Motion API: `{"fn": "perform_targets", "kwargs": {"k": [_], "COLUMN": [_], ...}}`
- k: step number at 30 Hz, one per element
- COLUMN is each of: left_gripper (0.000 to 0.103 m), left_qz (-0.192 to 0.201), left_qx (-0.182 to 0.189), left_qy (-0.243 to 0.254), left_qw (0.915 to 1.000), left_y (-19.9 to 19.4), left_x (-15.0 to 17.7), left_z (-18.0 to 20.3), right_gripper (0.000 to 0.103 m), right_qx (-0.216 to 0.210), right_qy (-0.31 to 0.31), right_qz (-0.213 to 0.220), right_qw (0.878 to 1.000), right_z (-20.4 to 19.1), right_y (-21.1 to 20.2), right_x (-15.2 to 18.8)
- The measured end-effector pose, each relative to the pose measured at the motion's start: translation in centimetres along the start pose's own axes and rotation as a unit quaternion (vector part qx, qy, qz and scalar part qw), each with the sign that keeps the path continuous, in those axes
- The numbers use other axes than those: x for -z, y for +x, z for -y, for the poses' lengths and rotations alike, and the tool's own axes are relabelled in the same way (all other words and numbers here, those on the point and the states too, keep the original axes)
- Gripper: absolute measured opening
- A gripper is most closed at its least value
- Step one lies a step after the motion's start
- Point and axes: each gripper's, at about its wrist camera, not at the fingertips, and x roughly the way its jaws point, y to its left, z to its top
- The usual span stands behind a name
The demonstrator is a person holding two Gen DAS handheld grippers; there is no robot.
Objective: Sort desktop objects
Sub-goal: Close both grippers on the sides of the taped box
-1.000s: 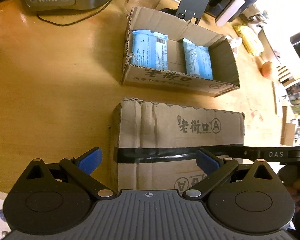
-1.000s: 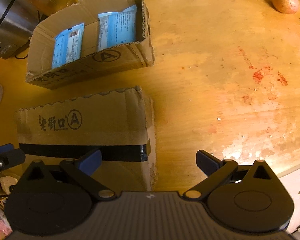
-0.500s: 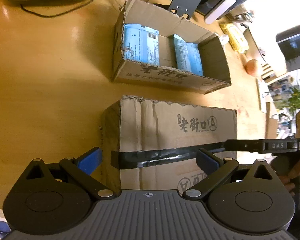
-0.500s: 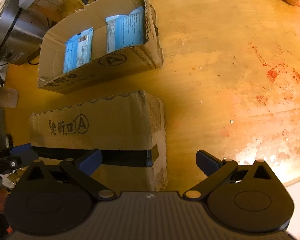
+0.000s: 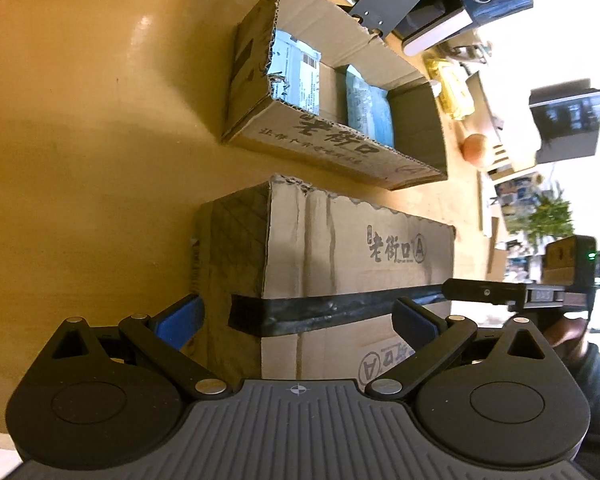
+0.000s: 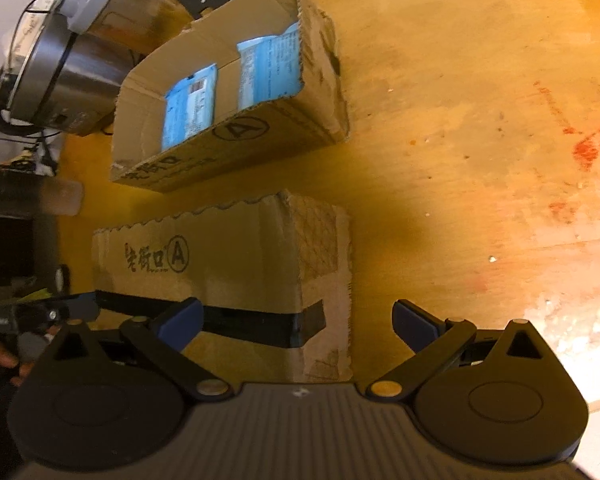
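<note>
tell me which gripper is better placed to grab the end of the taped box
Both flank it, open. Left gripper is slightly better: its fingers straddle the taped box's corner, while the right gripper has one finger off past the box end.

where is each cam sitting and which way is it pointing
Left wrist: sits on the left tool, over the left end of the taped box, facing the open box; the right tool and a hand show.
Right wrist: sits on the right tool, over the taped box's right end, facing the open box; the left tool shows.
Shared: both boxes, blue packets, table.
</note>
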Motion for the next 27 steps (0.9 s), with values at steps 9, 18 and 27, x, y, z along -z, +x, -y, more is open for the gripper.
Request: {"fn": "perform_targets", "kwargs": {"k": [9, 18, 27], "left_gripper": [0.103, 0.101, 0.063], "left_qz": [-0.014, -0.012, -0.005], "left_qx": [0.022, 0.041, 0.025], "left_qy": [-0.001, 0.003, 0.005], "left_qw": [0.9997, 0.9991, 0.9997], "left_y": [0.3, -0.1, -0.4], "left_x": [-0.3, -0.4, -0.2], "left_z": [-2.0, -2.2, -2.4], "right_gripper": [0.103, 0.101, 0.056], "right_qx": [-0.058, -0.078, -0.093], "right_qy": [0.015, 0.046, 0.078], "right_qz": [0.011, 0.027, 0.048], "right_qw": [0.998, 0.996, 0.991], "right_z": [1.0, 1.2, 0.9], "right_y": [0.2, -0.1, -0.7], "right_x": [0.2, 0.3, 0.0]}}
